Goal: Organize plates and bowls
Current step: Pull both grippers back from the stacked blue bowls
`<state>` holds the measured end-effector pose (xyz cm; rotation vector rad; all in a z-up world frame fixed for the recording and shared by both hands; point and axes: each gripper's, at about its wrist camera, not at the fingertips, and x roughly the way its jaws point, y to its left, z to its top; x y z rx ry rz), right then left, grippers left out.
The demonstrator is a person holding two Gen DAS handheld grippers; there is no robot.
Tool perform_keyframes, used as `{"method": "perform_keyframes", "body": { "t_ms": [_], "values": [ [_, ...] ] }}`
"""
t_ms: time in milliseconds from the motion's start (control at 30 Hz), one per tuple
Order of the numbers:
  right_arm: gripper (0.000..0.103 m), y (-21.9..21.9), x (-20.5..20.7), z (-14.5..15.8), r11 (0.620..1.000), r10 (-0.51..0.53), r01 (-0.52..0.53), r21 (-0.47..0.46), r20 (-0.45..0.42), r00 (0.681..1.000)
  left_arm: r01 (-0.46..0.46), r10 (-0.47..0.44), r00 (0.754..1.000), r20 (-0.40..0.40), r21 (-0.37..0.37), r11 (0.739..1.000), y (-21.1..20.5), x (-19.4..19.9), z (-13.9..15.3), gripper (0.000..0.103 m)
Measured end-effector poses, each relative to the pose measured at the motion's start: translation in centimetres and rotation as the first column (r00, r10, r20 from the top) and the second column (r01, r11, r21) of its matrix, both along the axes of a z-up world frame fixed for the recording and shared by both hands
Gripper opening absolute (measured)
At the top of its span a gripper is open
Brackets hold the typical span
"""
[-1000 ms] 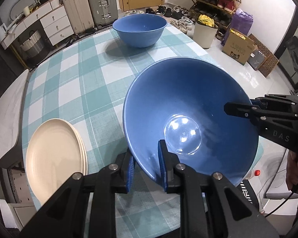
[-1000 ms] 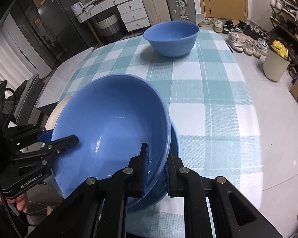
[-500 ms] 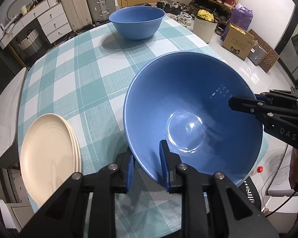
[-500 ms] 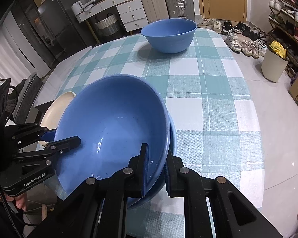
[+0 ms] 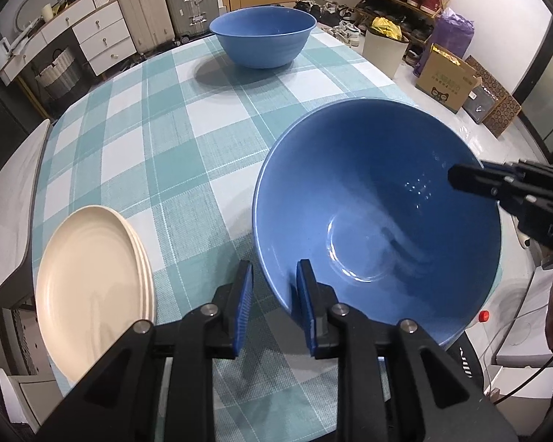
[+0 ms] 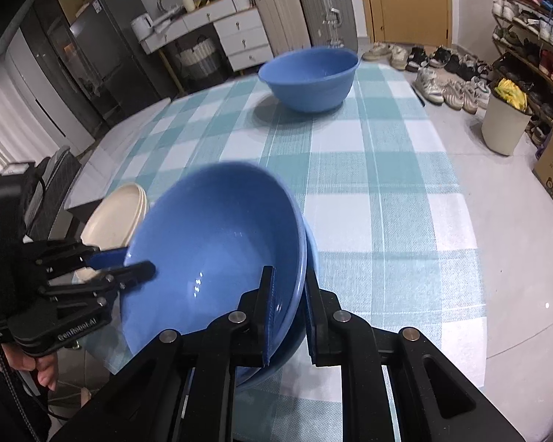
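The left gripper (image 5: 272, 302) has its fingers spread, one on each side of the big blue bowl's (image 5: 379, 221) near rim, with gaps showing. The right gripper (image 6: 287, 316) is spread too, around the far rim. This bowl sits tilted inside a second blue bowl (image 6: 309, 254), mostly hidden under it. Cream plates (image 5: 88, 287) lie stacked just beside them, partly cut off. Another blue bowl (image 5: 263, 37) stands far across the checked tablecloth (image 5: 158, 140).
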<state>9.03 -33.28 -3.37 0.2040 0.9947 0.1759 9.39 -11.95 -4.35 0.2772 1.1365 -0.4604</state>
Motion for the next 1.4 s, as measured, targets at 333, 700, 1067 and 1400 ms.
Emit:
{"method": "perform_keyframes", "body": {
  "t_ms": [333, 700, 1067, 1400],
  "values": [
    [0.014, -0.5, 0.1, 1.6, 1.0, -0.026, 0.026, 0.01, 0.047, 0.999, -0.009, 0.009, 1.0, 0.006, -0.022, 1.0, 0.4, -0.1, 0.3, 0.023],
    [0.014, 0.1, -0.6, 4.1, 1.0, 0.01, -0.011, 0.009, 0.125, 0.992, -0.025, 0.027, 0.999, 0.036, -0.047, 0.999, 0.6, 0.1, 1.0, 0.033],
    [0.014, 0.8, -1.4, 2.6, 1.0, -0.019, 0.016, 0.022, 0.17, 0.985, -0.09, 0.112, 0.977, 0.18, -0.123, 0.988, 1.2, -1.4, 3.5, 0.048],
    [0.046, 1.7, -4.5, 4.9, 0.999, -0.049, 0.043, 0.024, 0.374, 0.926, -0.106, 0.157, 0.931, 0.329, -0.169, 0.98, 1.0, -3.7, 5.8, 0.064]
  ]
}}
